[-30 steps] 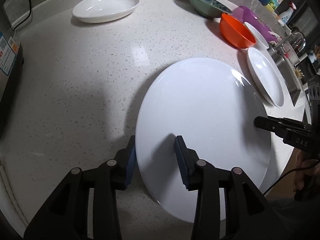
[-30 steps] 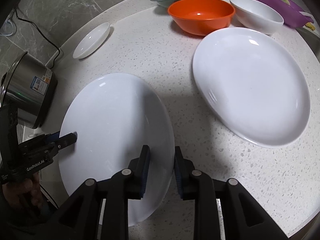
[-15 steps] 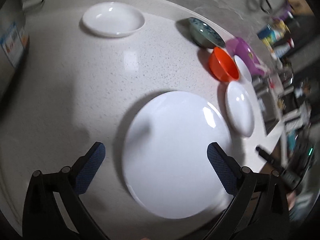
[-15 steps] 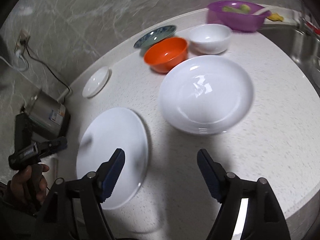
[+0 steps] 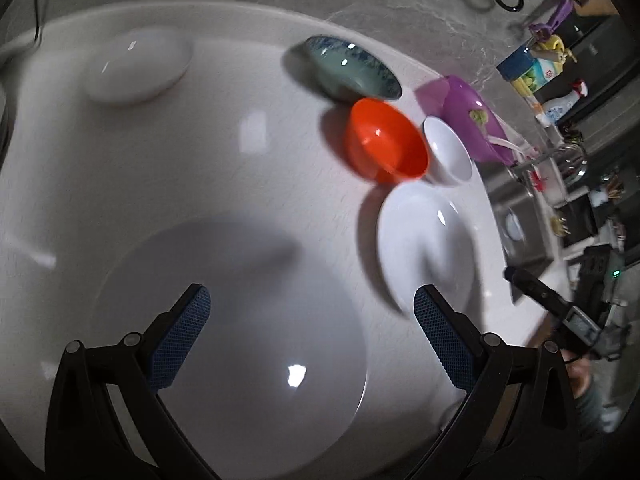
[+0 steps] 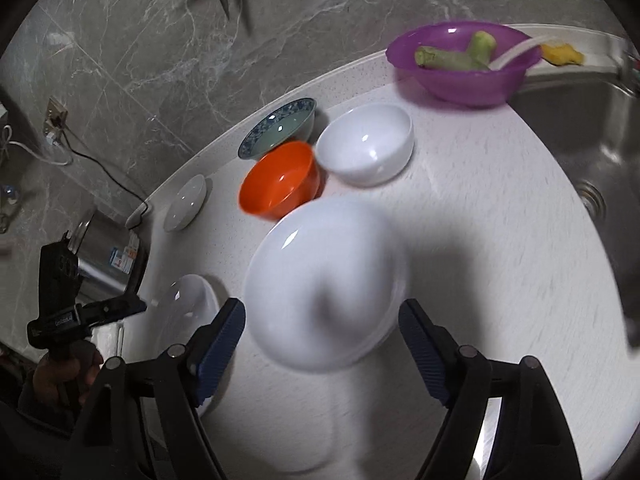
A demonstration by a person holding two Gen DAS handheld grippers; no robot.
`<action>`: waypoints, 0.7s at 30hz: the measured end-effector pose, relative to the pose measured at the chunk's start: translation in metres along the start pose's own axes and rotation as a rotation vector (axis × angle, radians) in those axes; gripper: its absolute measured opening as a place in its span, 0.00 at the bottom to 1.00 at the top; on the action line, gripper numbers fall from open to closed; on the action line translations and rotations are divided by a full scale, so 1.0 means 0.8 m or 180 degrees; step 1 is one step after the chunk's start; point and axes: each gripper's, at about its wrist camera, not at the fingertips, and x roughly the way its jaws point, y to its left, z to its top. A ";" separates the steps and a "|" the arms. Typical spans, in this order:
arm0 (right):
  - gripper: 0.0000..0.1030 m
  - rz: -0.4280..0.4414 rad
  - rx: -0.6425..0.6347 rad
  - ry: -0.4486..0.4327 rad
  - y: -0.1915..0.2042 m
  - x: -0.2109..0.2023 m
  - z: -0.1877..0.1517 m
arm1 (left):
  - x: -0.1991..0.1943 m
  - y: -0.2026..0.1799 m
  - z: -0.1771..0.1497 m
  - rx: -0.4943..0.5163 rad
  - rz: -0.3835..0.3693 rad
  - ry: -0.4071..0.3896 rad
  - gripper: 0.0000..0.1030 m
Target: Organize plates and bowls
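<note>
While both jaws are spread wide, the left gripper (image 5: pixel 308 328) is held above a flat white plate (image 5: pixel 240 360) and the right gripper (image 6: pixel 320 340) above a deep white plate (image 6: pixel 320 280) on the worktop (image 6: pixel 480 240).

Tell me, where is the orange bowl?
The orange bowl sits on the counter near the back in the right wrist view, between the blue patterned bowl and the white bowl, just behind the big white plate.

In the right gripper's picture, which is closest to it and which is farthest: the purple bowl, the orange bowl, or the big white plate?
From the right gripper:
1. Big white plate, just ahead between the fingers.
2. Orange bowl, behind the plate, slightly left.
3. Purple bowl, far back right, beside the sink.
</note>
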 end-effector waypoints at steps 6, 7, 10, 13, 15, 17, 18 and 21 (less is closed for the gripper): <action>0.79 0.0222 -0.0117 0.0374 -0.059 0.025 0.038 | 0.064 -0.072 0.016 0.0252 0.0184 0.0174 0.75; 0.79 0.0255 -0.0119 0.0405 -0.066 0.029 0.040 | 0.072 -0.084 0.016 0.0339 0.0180 0.0207 0.75; 0.73 0.0334 -0.0053 0.0510 -0.085 0.044 0.046 | 0.097 -0.105 0.018 0.0622 0.0220 0.0342 0.75; 0.66 0.0404 -0.0032 0.0583 -0.090 0.057 0.047 | 0.114 -0.110 0.023 0.0713 0.0240 0.0471 0.75; 0.61 0.0425 -0.0038 0.0637 -0.089 0.064 0.046 | 0.121 -0.105 0.027 0.0702 0.0257 0.0489 0.75; 0.59 0.0441 -0.0021 0.0672 -0.091 0.070 0.045 | 0.126 -0.102 0.035 0.0681 0.0249 0.0496 0.75; 0.59 0.0432 -0.0016 0.0676 -0.091 0.073 0.045 | 0.128 -0.102 0.037 0.0681 0.0236 0.0513 0.75; 0.58 0.0413 -0.0013 0.0659 -0.091 0.077 0.045 | 0.145 -0.100 0.045 0.0688 0.0291 0.0600 0.75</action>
